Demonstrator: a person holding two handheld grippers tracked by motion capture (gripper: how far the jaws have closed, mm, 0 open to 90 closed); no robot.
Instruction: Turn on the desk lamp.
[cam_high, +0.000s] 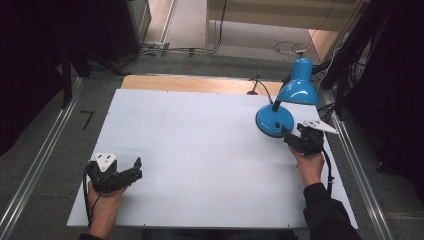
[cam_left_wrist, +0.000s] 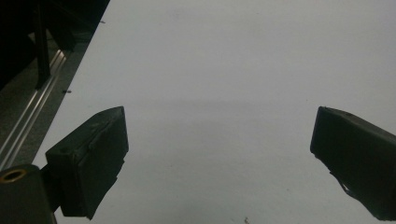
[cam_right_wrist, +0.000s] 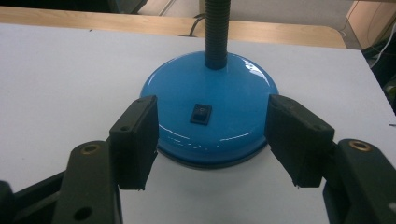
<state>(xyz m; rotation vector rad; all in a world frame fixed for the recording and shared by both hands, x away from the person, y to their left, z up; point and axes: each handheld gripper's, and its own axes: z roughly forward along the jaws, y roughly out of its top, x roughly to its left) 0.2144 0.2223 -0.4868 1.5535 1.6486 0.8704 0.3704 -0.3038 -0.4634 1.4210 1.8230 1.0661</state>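
Up close, the parted right gripper (cam_right_wrist: 212, 140) frames the lamp base's (cam_right_wrist: 210, 88) black switch (cam_right_wrist: 201, 114); left gripper (cam_left_wrist: 219, 154) gapes.

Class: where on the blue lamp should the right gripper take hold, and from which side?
Probably the round base, low at its rim, from the switch side. The right gripper already faces it, jaws open either side. The dome is wide and slippery higher up.
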